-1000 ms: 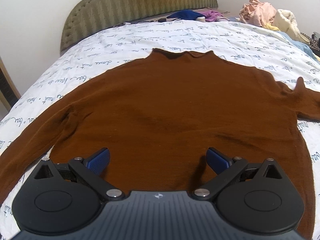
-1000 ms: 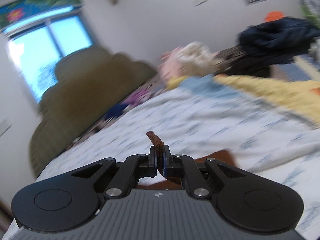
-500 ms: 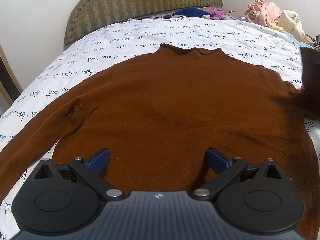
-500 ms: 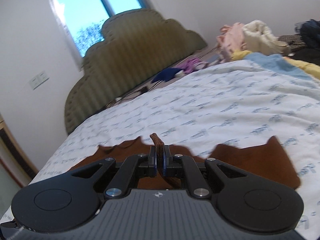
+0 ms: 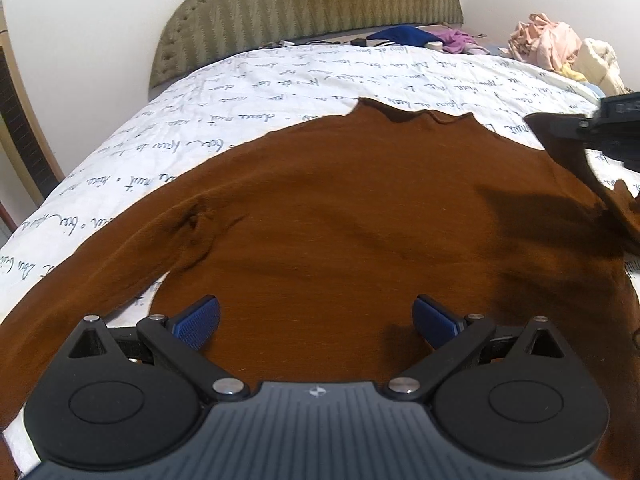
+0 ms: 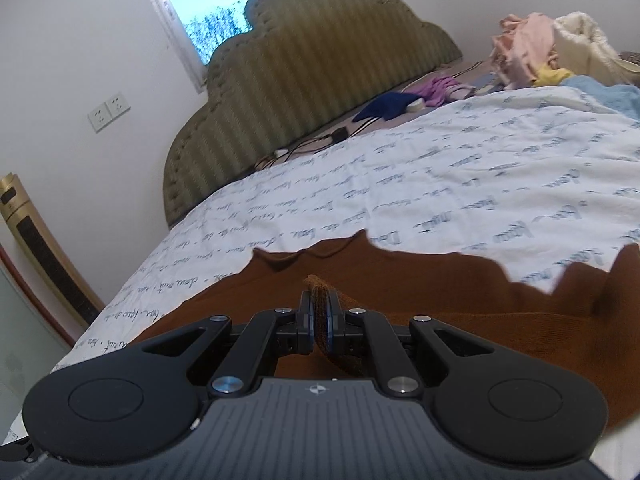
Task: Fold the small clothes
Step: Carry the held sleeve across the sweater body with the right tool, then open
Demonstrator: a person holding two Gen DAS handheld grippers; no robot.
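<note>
On the bed [image 5: 304, 76], brown sweater [image 5: 360, 220] lies flat, unfolded; right gripper [image 6: 319, 316] fingers pinch its sleeve, left gripper [image 5: 316, 320] fingers wide, empty.

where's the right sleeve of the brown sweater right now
In the right wrist view its cuff end sits pinched in the right gripper, lifted over the brown sweater; the left wrist view shows it at the right edge.

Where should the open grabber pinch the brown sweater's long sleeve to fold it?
Probably near the cuff end of the long sleeve, coming down from above. That sleeve lies flat and stretched out over the bed sheet, so its far end gives the best hold for swinging it across the sweater. The left gripper is open above the hem; the right gripper already pinches cloth.
</note>
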